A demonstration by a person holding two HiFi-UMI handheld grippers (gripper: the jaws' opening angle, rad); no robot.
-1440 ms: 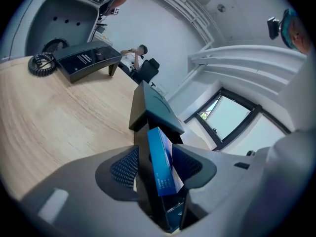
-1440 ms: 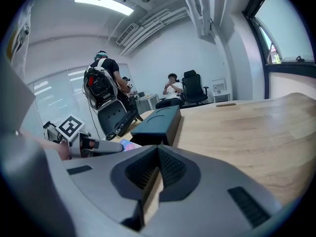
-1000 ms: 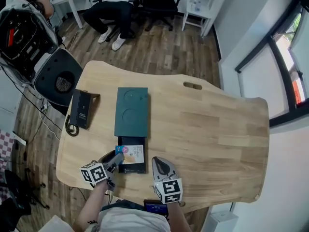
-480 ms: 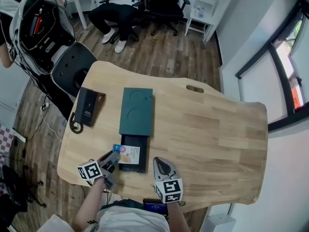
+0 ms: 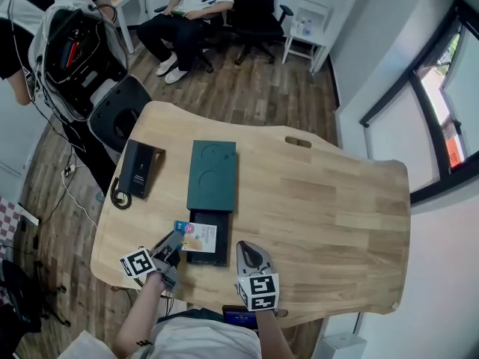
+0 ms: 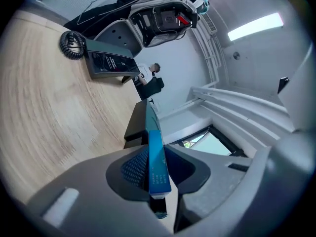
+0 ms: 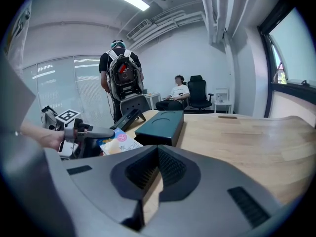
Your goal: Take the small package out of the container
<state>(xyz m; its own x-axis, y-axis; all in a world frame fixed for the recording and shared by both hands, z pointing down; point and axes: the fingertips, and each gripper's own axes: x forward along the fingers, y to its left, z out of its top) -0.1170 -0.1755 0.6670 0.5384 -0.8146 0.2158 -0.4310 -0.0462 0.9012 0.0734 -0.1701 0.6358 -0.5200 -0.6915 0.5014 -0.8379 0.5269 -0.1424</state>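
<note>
The small package, a flat colourful packet with a blue edge, sits tilted over the left rim of the open black container. My left gripper has its jaws closing on the packet's left edge; in the left gripper view the blue edge stands upright between the pads. The container's dark green lid lies just beyond it. My right gripper rests to the right of the container, shut and empty; its own view shows the package at the left.
A black desk telephone with a coiled cord lies at the table's left. A black chair stands beyond that edge. One person sits at the back and another stands with a backpack. Bare wooden tabletop stretches to the right.
The left gripper has closed on the package's left edge and drawn it a little leftward over the container's rim. The right gripper has stayed where it was.
</note>
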